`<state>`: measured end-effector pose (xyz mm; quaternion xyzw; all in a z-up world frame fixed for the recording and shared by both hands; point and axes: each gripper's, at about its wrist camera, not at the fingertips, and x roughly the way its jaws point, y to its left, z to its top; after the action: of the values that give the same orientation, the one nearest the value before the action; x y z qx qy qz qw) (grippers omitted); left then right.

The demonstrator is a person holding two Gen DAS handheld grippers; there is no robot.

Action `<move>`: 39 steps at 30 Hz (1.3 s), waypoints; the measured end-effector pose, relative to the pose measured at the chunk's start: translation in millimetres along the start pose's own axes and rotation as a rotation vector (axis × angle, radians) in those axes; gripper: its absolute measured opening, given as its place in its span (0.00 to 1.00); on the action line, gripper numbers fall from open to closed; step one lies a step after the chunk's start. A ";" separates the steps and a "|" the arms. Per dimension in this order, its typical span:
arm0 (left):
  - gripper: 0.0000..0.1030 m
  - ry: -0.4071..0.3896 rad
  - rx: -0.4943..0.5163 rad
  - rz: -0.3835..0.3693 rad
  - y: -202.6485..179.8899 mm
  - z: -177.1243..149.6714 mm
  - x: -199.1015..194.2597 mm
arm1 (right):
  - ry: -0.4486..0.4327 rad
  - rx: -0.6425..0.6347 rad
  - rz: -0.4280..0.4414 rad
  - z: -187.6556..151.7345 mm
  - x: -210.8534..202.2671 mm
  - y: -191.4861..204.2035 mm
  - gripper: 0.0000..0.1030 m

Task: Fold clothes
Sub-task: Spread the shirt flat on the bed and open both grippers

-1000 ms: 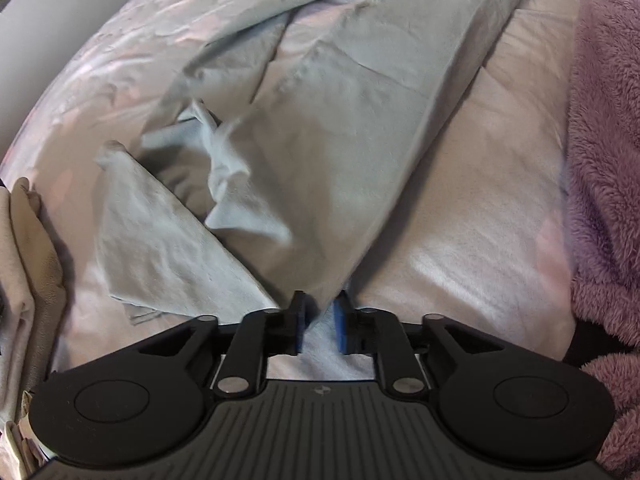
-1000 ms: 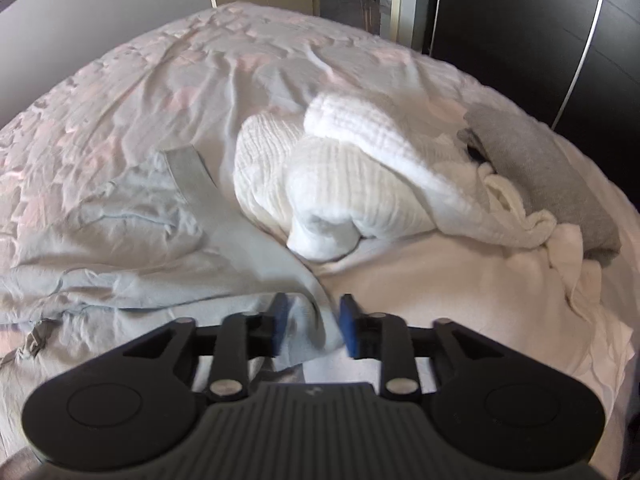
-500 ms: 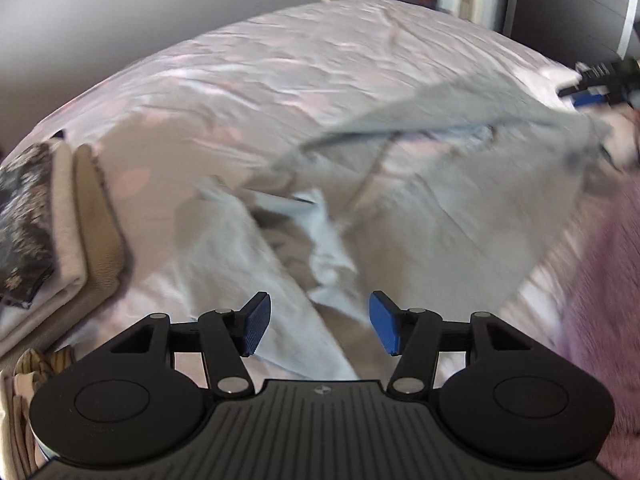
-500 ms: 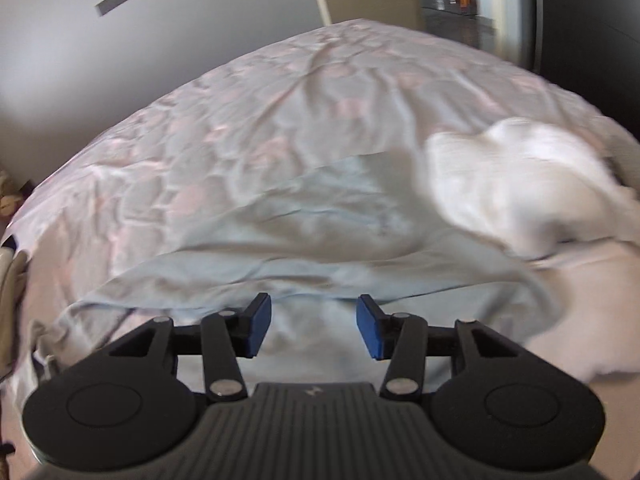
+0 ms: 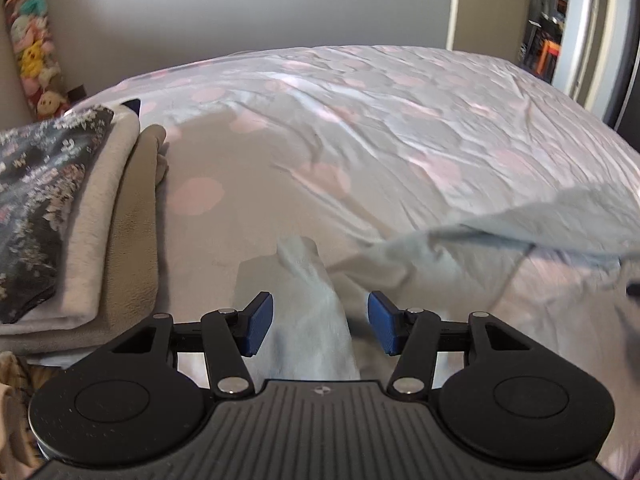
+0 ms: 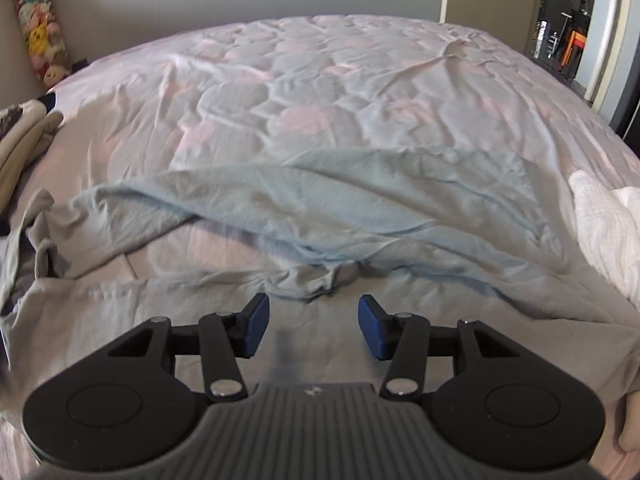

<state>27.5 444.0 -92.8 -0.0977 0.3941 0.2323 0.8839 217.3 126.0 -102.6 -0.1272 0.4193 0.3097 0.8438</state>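
Observation:
A pale blue-grey garment (image 6: 340,208) lies rumpled across the bed in the right wrist view, its long fold running left to right. My right gripper (image 6: 312,326) is open just short of its near bunched edge, with only bedding between the fingers. In the left wrist view a narrow strip of the same garment (image 5: 316,312) runs up between the blue pads of my left gripper (image 5: 320,328), which is open and not touching it. The rest of the cloth (image 5: 520,236) billows at the right, blurred.
A stack of folded clothes (image 5: 92,216) with a dark floral piece (image 5: 36,184) on top sits at the left of the bed. White textured cloth (image 6: 608,224) lies at the right. The quilted bedspread (image 6: 340,80) stretches beyond. Plush toys (image 5: 32,40) stand by the wall.
Both grippers were shut on the garment one second ago and have opened and let it go. Both cameras have tilted up towards the far wall; the cloth has dropped onto the bed.

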 end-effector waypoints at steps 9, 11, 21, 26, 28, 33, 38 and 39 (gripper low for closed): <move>0.23 -0.014 -0.121 -0.024 19.3 -4.1 35.4 | 0.038 0.041 0.047 -2.3 18.5 -1.2 0.52; 0.11 -0.024 -0.147 -0.063 23.4 -6.2 35.6 | 0.045 0.045 0.049 -2.0 21.9 -1.4 0.52; 0.01 -0.190 -0.246 0.066 43.1 -9.2 -66.8 | 0.023 0.088 0.055 -1.7 14.7 -10.8 0.52; 0.00 -0.181 -0.261 0.219 58.0 -27.4 -117.7 | 0.004 0.112 0.056 -2.0 7.1 -16.1 0.52; 0.00 -0.160 -0.293 0.237 68.0 -37.1 -128.9 | -0.004 0.116 0.057 -2.3 3.3 -17.4 0.52; 0.01 -0.127 -0.344 0.173 72.1 -39.9 -131.1 | -0.028 0.115 0.054 -2.9 -6.4 -17.1 0.53; 0.13 -0.113 -0.281 0.124 44.9 -24.9 -112.3 | -0.030 0.116 0.057 -5.1 -8.9 -18.3 0.58; 0.16 -0.110 -0.268 0.113 39.5 -20.5 -105.3 | -0.027 0.117 0.057 -5.1 -7.8 -18.3 0.58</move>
<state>-66.3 436.1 -28.0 -0.1795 0.3152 0.3372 0.8688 222.1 106.2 -100.5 -0.0615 0.4287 0.3105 0.8462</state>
